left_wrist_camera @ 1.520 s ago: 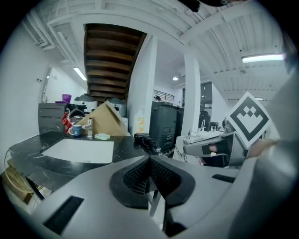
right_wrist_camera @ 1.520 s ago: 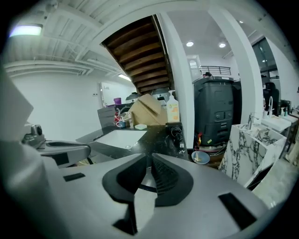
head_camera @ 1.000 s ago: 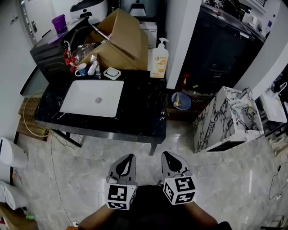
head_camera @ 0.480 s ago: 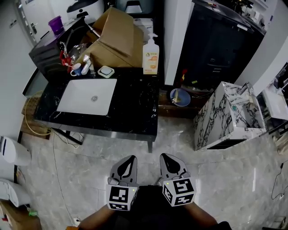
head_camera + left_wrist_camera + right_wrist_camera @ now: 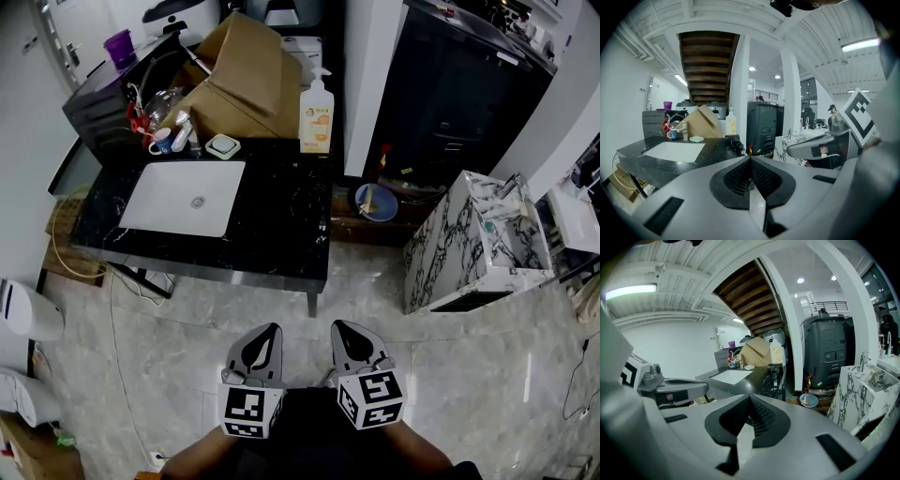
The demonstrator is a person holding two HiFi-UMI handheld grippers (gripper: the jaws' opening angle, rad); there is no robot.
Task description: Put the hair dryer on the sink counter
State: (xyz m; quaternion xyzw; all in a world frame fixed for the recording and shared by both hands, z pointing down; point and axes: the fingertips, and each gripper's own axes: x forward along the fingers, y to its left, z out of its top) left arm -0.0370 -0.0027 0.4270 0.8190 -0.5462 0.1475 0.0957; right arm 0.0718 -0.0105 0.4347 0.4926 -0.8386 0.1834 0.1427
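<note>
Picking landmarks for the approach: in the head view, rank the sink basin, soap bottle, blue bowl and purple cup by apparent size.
1. sink basin, clearly largest.
2. soap bottle.
3. blue bowl and purple cup look about alike; I won't rank them.

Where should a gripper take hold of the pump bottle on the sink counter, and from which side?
Probably best to grip the pump bottle around its wide body, below the narrow pump head, coming from the front. It stands upright, and the cardboard box crowds its left side.
</note>
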